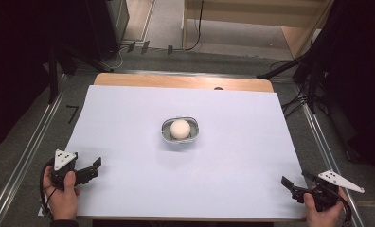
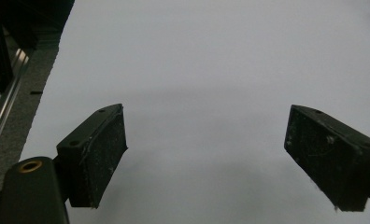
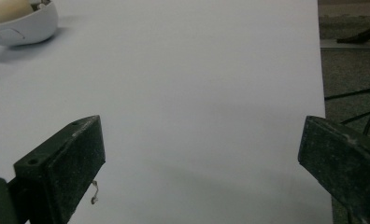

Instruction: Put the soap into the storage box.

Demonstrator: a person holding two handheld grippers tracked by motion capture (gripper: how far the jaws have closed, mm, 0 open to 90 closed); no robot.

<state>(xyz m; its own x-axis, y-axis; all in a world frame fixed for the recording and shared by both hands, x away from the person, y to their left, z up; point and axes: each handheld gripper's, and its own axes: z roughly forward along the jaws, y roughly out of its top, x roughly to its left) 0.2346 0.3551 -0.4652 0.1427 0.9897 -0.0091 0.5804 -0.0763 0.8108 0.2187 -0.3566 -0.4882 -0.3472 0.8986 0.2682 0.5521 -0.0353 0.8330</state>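
A small grey bowl stands in the middle of the white sheet, and a cream-coloured ball rests inside it. The bowl also shows at the top left corner of the right gripper view. My left gripper rests at the sheet's near left corner, held in a hand, jaws wide apart with nothing between them. My right gripper lies at the near right corner, likewise open and empty. Both are far from the bowl.
The sheet covers a wooden tabletop whose far edge shows. Metal rails run along both sides on the grey floor. Black stands and cables crowd the far right; dark equipment stands at the far left.
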